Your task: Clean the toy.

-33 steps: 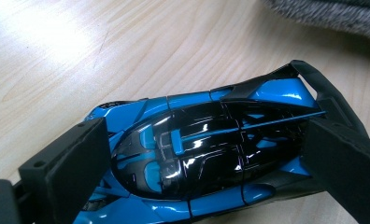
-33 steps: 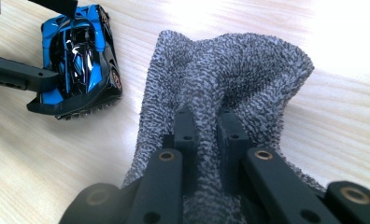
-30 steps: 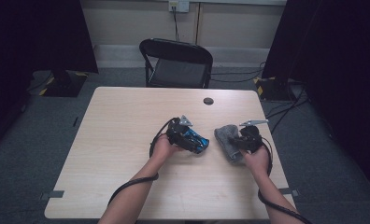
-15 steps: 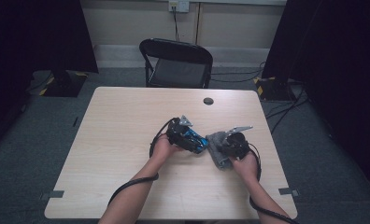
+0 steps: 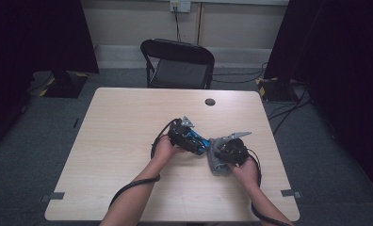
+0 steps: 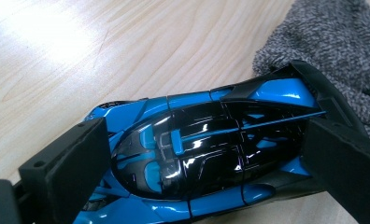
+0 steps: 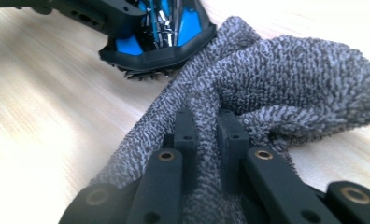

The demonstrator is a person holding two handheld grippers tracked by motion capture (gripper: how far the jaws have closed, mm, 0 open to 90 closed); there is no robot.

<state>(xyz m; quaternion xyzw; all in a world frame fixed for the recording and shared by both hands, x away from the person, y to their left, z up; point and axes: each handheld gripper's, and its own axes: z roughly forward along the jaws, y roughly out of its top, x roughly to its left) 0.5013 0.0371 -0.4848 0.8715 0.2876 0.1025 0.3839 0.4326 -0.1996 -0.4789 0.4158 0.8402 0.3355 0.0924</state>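
Pale wooden table (image 5: pixel 128 141) in a dim room, with a black folding chair (image 5: pixel 177 63) at its far side and a small dark disc (image 5: pixel 210 101) near the far edge. Toward the near right of the tabletop, the left gripper (image 5: pixel 194 141) clamps a blue-and-black toy car (image 6: pixel 206 149) across its body, one jaw on each flank. Just right of it, the right gripper (image 7: pixel 204 135) pinches a fold of grey towelling cloth (image 7: pixel 276 79), which touches the car's end.
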